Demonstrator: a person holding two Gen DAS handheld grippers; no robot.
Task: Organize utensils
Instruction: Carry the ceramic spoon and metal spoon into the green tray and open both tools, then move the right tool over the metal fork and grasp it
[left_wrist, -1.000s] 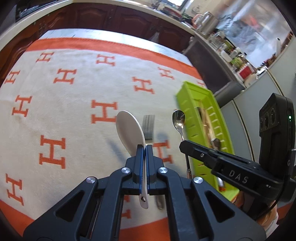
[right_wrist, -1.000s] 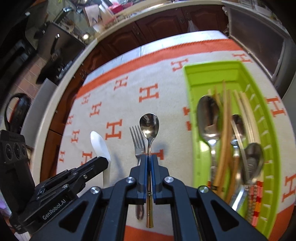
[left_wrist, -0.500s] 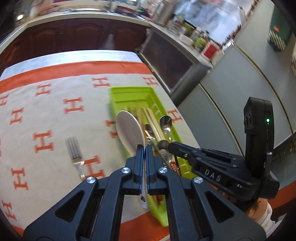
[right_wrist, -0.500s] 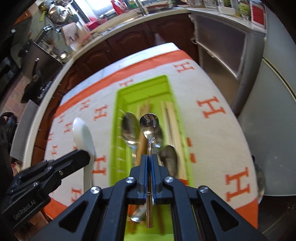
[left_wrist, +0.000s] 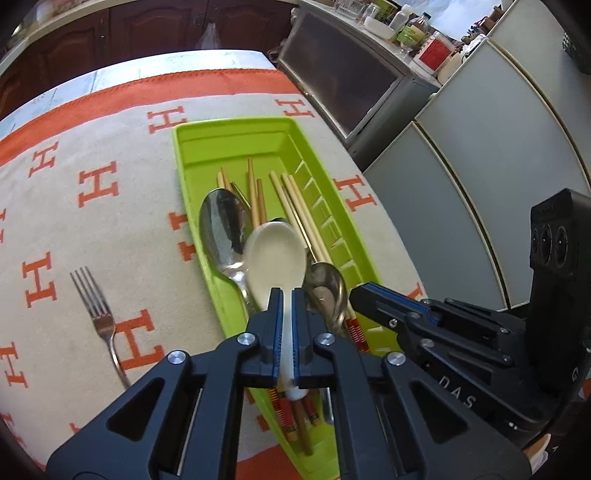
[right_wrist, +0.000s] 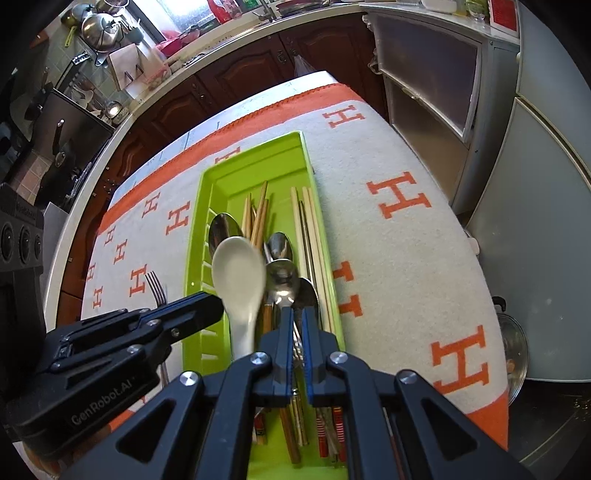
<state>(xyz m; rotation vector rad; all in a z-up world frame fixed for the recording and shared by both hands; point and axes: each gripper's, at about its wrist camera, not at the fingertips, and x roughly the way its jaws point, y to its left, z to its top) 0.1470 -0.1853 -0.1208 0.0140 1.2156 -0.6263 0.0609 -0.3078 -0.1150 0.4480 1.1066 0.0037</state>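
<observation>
Left hand-held gripper (left_wrist: 284, 295), pitched steeply downward above the near half of the green tray (left_wrist: 192, 155), is clamped on the handle of a white spoon (left_wrist: 275, 254); the bowl of the spoon faces up and projects forward over the cutlery lying in the tray. Right hand-held gripper (right_wrist: 297, 314), likewise angled steeply down, sits just to the right of the left one over the same tray; its jaws stand almost closed with a narrow gap, and a metal spoon (right_wrist: 282, 280) lies between and just ahead of the fingertips, its handle running back between the pads; whether the pads press on it cannot be told. The tray rests lengthwise on the orange-patterned cloth (left_wrist: 92, 229) covering the table, close to the table's right edge, and holds chopsticks (right_wrist: 308, 229) and further metal spoons (left_wrist: 221, 229). A fork (left_wrist: 98, 314) lies alone on the cloth, left of the tray, toward the table's near edge.
</observation>
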